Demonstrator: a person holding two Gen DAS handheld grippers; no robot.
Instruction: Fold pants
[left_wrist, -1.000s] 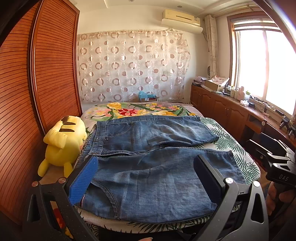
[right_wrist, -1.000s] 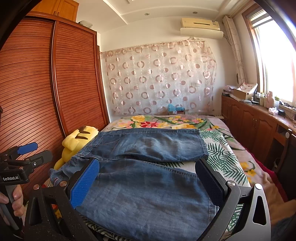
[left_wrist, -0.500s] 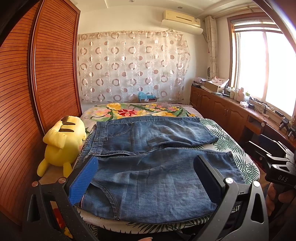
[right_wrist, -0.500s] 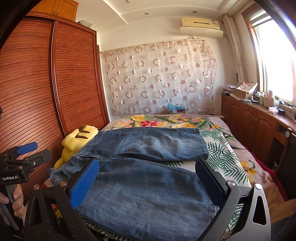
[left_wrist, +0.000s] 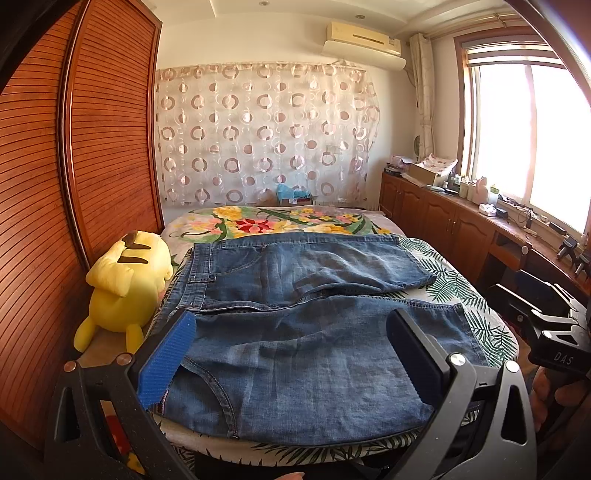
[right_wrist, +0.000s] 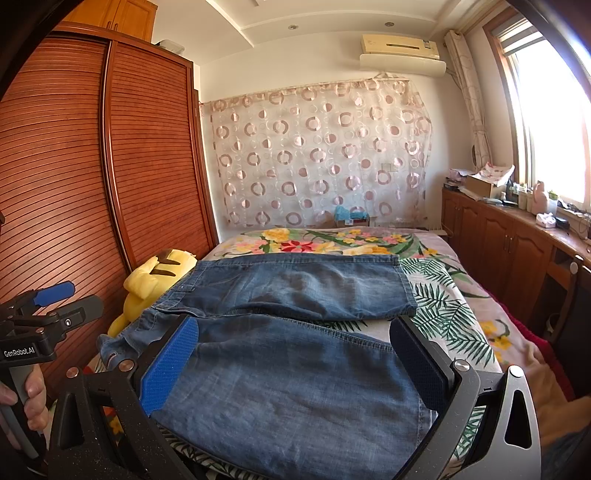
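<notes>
The pants (left_wrist: 295, 325) lie flat across the near end of the floral bed (left_wrist: 465, 291), wardrobe (left_wrist: 74, 184) left, window (left_wrist: 524, 129) right. My left gripper (left_wrist: 291, 365) and right gripper (right_wrist: 295, 369) hover with jaws released.

We look along both pairs of jaws from the foot of the bed (left_wrist: 458, 288), low and close, facing the curtain (left_wrist: 258, 133). The left camera sits nearer the wardrobe (right_wrist: 74, 184), the right nearer the window; both share the bed and curtain.
</notes>
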